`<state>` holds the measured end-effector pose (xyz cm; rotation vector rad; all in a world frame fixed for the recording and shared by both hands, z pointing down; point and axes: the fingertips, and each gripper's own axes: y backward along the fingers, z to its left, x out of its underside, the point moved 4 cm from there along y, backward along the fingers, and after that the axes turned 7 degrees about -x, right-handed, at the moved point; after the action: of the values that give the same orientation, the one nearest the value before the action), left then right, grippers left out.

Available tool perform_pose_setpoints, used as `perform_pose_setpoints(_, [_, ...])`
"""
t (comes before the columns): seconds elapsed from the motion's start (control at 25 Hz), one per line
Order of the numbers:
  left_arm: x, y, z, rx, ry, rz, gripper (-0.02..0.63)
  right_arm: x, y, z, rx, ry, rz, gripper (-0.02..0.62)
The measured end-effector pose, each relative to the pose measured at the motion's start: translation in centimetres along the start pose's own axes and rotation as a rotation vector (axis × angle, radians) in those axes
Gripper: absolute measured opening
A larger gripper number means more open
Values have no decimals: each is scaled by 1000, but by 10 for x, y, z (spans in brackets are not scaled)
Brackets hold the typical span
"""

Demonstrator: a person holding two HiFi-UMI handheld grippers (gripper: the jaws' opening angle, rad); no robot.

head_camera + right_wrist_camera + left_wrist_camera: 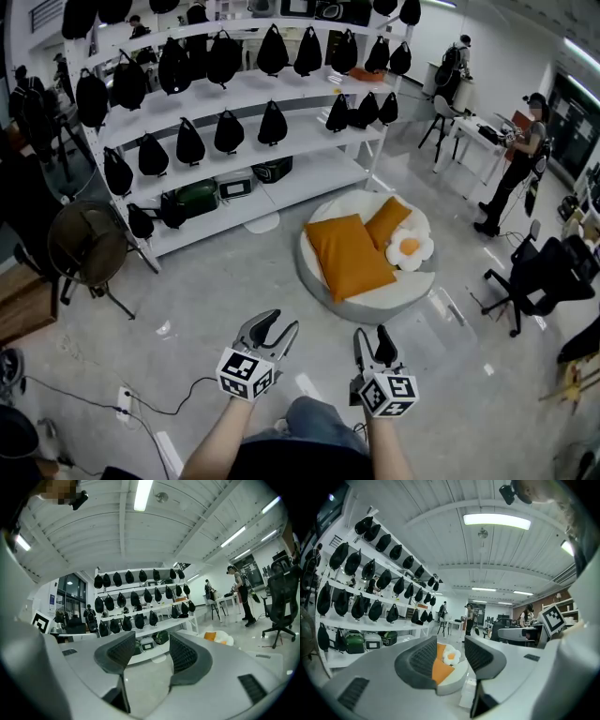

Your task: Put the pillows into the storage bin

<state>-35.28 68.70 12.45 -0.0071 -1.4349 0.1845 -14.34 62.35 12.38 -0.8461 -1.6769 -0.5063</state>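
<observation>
1. White shelving (300,131) filled the back of the room, with rows of black bags (228,131) hung along it. It looked like storage only and no part of this job.
2. Next in size, a round floor cushion (370,305) sat on the floor just in front of the shelving, well apart from the person. It served as the bed on which all three pillows lay.
3. A clear box (441,323) seemed to stand just beside the cushion's near right edge. It may have been the storage bin, though floor glare made that hard to confirm.
4. A big orange pillow (349,255) lay flat across the cushion's left half, wide open to a grab.
5. A smaller orange pillow (387,221) rested behind it, touching it.
6. A fried-egg pillow (411,247) sat at the right rim against both orange ones. None of the three was in the bin yet.
7. And the tongs! The left gripper (278,323) was held out near level with its jaws parted and nothing between the pads. Its own view framed the distant pillows in the gap, which suggested it was lined up for the approach.
8. The right gripper (371,335) was likewise released and empty, and its view looked toward the shelving.
</observation>
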Motion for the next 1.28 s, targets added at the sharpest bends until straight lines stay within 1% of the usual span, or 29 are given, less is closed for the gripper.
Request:
perform_pose_setpoints(0.16, [-6, -4, 9, -4, -16, -6, 178, -7, -3, -1, 20, -17, -36, 209])
perform_pose_setpoints(0.36, [-8, -22, 19, 9, -13, -8, 178, -13, -13, -9, 43, -24, -60, 209])
perform_pose_setpoints(0.6, [-7, -59, 24, 41, -18, -10, 178, -17, -30, -32, 81, -24, -75, 209])
perform_pose_setpoints(0.8, [-6, -101, 35, 51, -14, -10, 178, -21, -59, -58, 92, -20, -76, 209])
perform_pose_setpoints(0.96, [2, -149, 50, 68, -7, 13, 178, -21, -99, -91, 100, -24, -61, 209])
perform_pose_setpoints(1.04, [3, -182, 60, 58, -1, 14, 178, -24, -123, -114, 99, -14, -48, 209])
perform_pose_setpoints(1.16, [1, -244, 76, 39, 10, 10, 178, -38, -169, -163, 107, 9, -52, 209])
perform_pose_setpoints(1.28, [-5, -316, 96, 31, 15, 27, 178, -60, -229, -218, 113, 6, -61, 209])
